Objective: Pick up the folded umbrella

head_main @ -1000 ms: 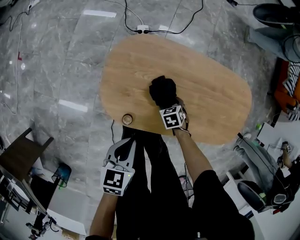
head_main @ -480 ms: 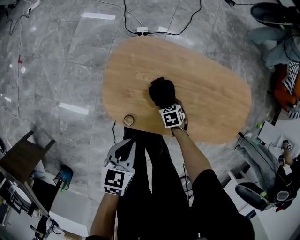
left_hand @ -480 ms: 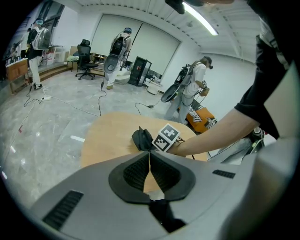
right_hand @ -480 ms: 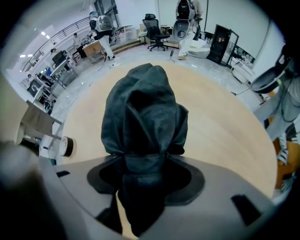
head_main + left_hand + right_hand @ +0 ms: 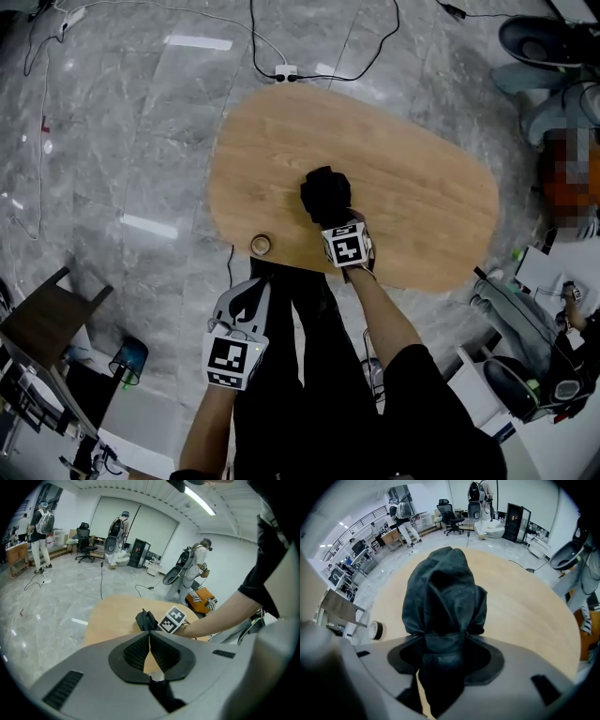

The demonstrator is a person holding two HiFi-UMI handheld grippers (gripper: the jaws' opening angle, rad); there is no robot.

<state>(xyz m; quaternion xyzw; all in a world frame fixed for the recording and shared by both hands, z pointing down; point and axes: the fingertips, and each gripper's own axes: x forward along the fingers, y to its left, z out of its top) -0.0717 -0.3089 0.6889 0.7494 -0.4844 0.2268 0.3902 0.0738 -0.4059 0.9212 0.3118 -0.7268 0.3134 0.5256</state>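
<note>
The folded black umbrella (image 5: pixel 325 194) lies on the oval wooden table (image 5: pixel 422 197), bunched into a dark bundle. My right gripper (image 5: pixel 334 218) points steeply down at its near end. In the right gripper view the umbrella (image 5: pixel 443 597) fills the gap of the right gripper (image 5: pixel 443 641), whose jaws are closing with the pads pinching the fabric. My left gripper (image 5: pixel 249 289) hangs below the table's near edge, away from the umbrella. In the left gripper view the left gripper (image 5: pixel 149 641) has its pads touching and nothing between them, with the umbrella (image 5: pixel 146 619) beyond it.
A small roll of tape (image 5: pixel 260 246) sits on the table's near left rim. A power strip (image 5: pixel 286 71) with cables lies on the marble floor beyond the table. A brown chair (image 5: pixel 47 309) stands at the left, and people and bags are at the right.
The head view has drifted a little. My right gripper stays at the umbrella's near end and the left gripper has not moved.
</note>
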